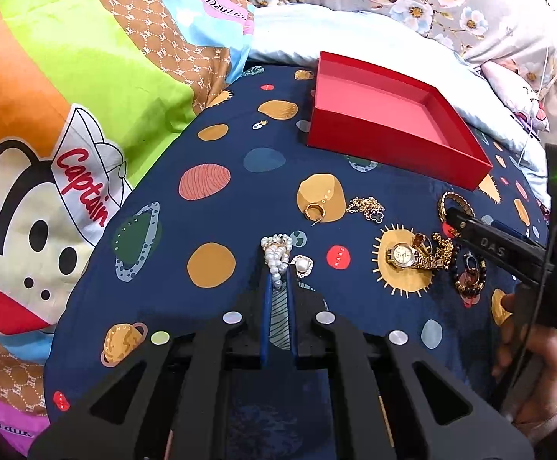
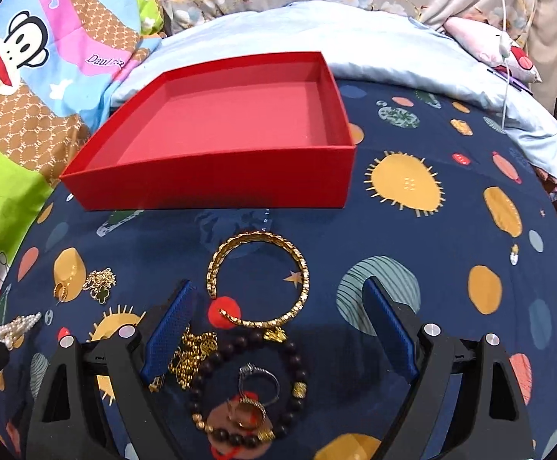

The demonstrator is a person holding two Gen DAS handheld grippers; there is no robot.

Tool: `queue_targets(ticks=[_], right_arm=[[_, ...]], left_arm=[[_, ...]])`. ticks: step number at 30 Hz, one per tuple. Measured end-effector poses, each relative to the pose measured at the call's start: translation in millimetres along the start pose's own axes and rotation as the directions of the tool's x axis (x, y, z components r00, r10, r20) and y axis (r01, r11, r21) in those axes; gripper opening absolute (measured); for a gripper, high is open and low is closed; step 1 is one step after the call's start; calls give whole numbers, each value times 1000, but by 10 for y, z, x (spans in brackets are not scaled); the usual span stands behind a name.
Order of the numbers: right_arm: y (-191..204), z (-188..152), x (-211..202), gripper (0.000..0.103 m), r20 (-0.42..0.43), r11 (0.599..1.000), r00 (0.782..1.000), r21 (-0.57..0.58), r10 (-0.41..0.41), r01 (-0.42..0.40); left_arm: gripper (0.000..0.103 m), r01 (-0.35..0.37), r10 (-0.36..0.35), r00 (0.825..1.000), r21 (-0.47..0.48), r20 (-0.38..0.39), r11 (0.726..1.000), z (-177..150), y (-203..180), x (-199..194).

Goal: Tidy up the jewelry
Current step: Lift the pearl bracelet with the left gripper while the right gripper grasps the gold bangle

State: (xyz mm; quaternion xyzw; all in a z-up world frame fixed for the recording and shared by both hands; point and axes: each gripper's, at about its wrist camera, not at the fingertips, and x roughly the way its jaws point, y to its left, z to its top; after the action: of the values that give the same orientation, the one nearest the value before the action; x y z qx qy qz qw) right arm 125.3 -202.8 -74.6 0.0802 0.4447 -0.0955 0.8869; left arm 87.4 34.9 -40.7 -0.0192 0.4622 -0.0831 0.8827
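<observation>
The left fingers (image 1: 278, 283) were pinched shut on the pearls (image 1: 277, 257), whose bunched strand ran lengthwise straight out past the tips. Only the left view showed the watch (image 1: 401, 255) off to the right of those fingers. Only the right view showed the bead bracelet (image 2: 255, 387) between the wide-open, empty right fingers (image 2: 282, 291), with the gold bangle (image 2: 259, 280) just past the tips, its gap facing left, and the red box (image 2: 217, 134) beyond on the bed (image 2: 412, 230).

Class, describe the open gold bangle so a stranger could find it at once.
Start at the red box on the navy planet sheet. Just in front of it lies the gold bangle, between the right gripper's open fingers. Unlike the dark bead bracelet nearer the camera, it's a rigid ring with a gap.
</observation>
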Motion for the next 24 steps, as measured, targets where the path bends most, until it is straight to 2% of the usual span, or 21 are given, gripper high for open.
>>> queue_targets(ticks=[5, 7, 12, 17, 20, 21, 23, 24], right_arm=[[48, -5, 82, 84, -11, 1000, 1000, -16, -21, 21], [74, -3, 88, 78, -5, 998, 999, -34, -44, 44], [51, 8, 64, 56, 16, 998, 999, -33, -52, 52], [5, 4, 45, 56, 14, 999, 999, -17, -28, 29], [-15, -7, 11, 56, 16, 1000, 1000, -4, -11, 11], [-21, -13, -2, 56, 17, 1000, 1000, -3, -7, 7], [-25, -29, -24, 56, 18, 1000, 1000, -1, -2, 2], [-31, -37, -33, 56, 17, 1000, 1000, 3, 4, -4]], left_arm=[[6, 11, -11, 1000, -3, 4, 1000, 21, -2, -7], [6, 15, -15, 1000, -4, 8, 1000, 31, -2, -24], [5, 25, -25, 999, 1, 30, 1000, 58, -30, -105], [6, 19, -19, 999, -1, 38, 1000, 86, -46, -134], [7, 12, -12, 1000, -4, 10, 1000, 57, -16, -69], [8, 11, -11, 1000, -9, -9, 1000, 36, -5, -26], [25, 20, -21, 999, -26, -33, 999, 2, 9, 42], [30, 23, -25, 999, -36, -40, 999, -10, 14, 79]])
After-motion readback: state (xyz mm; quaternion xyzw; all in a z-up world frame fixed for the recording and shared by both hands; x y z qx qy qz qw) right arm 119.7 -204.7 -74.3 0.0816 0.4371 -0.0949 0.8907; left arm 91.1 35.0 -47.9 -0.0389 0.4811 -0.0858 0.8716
